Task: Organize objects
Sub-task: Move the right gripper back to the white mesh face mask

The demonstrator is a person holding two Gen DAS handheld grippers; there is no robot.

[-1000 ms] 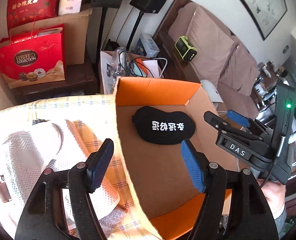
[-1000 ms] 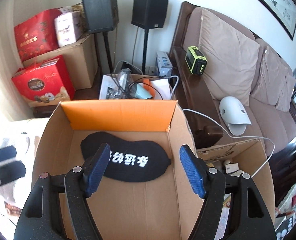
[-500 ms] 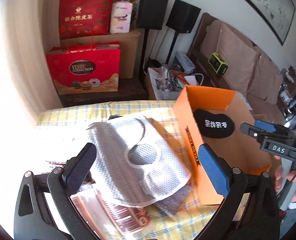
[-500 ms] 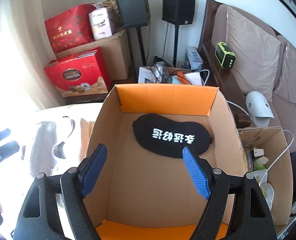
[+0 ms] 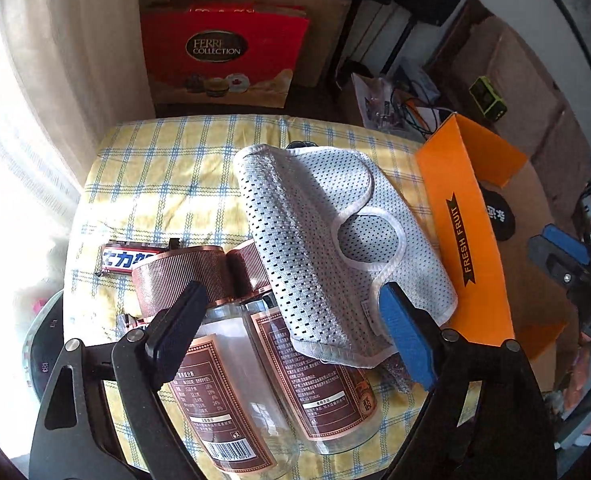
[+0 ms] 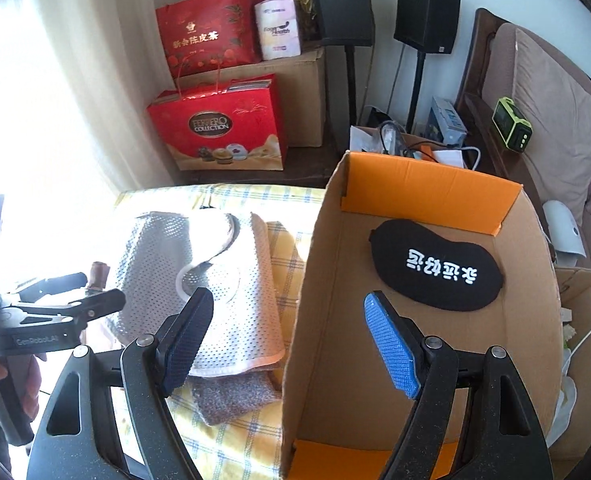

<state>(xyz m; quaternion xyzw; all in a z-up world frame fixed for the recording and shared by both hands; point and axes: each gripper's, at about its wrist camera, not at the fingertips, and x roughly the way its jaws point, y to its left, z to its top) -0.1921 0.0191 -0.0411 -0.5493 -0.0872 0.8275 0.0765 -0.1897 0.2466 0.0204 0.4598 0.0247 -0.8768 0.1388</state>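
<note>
Right now your left gripper [image 5: 291,332] hangs wide open over the checked tablecloth [image 5: 163,168], holding nothing; its dark pad sits above the ribbed copper lid [image 5: 179,270] of one glass jar [image 5: 231,392], and its blue pad is over the near corner of the white mesh garment [image 5: 323,240]. Two jars lie on their sides at 6 o'clock in the left wrist view, the second jar [image 5: 319,396] partly tucked under that garment. A wrapped snack bar [image 5: 125,260] lies at 9 o'clock, just beside the lids. At 3 o'clock stands the cardboard box [image 5: 465,240], its orange flap printed FRESH FRUIT, touching the garment's edge. Your right gripper [image 6: 289,340] is also spread wide and empty, straddling the box's left wall: dark pad over the garment, blue pad inside the box. On the box floor at 2 o'clock in the right wrist view lies the black eye mask [image 6: 435,268], flat, with white lettering up. A grey knitted cloth [image 6: 235,400] peeks from beneath the garment at 7 o'clock.
</note>
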